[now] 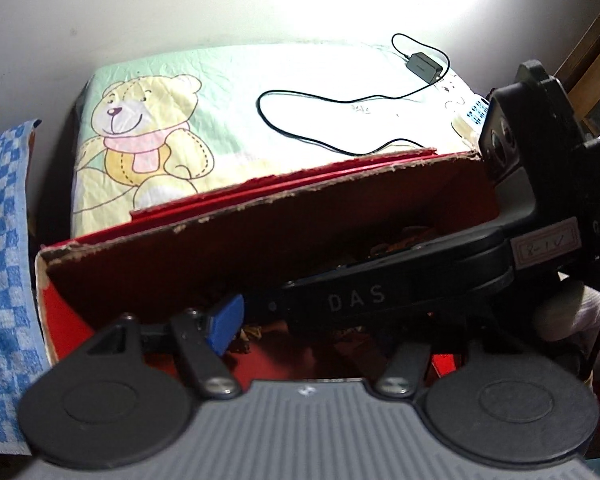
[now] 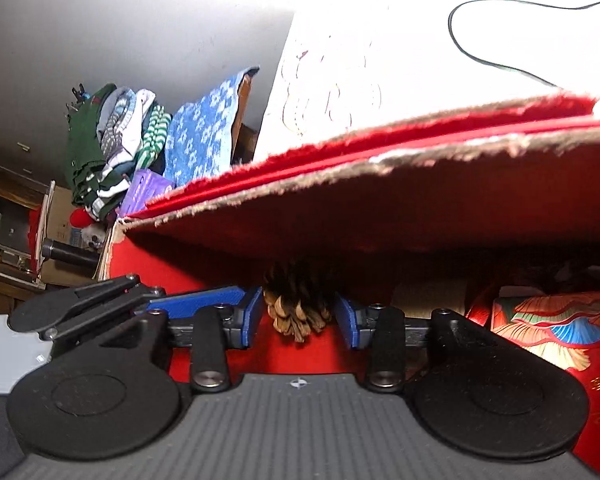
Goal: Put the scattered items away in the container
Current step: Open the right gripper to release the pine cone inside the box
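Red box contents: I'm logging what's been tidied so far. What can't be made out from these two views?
- Left wrist view: the red box floor is mostly covered by the right tongs' black body; its contents are dark and unreadable.
- Left tongs: only one blue pad shows; the other is hidden by that body.
- Right wrist view: the pine cone top vanishes in shadow under the box wall; pad contact is unclear.
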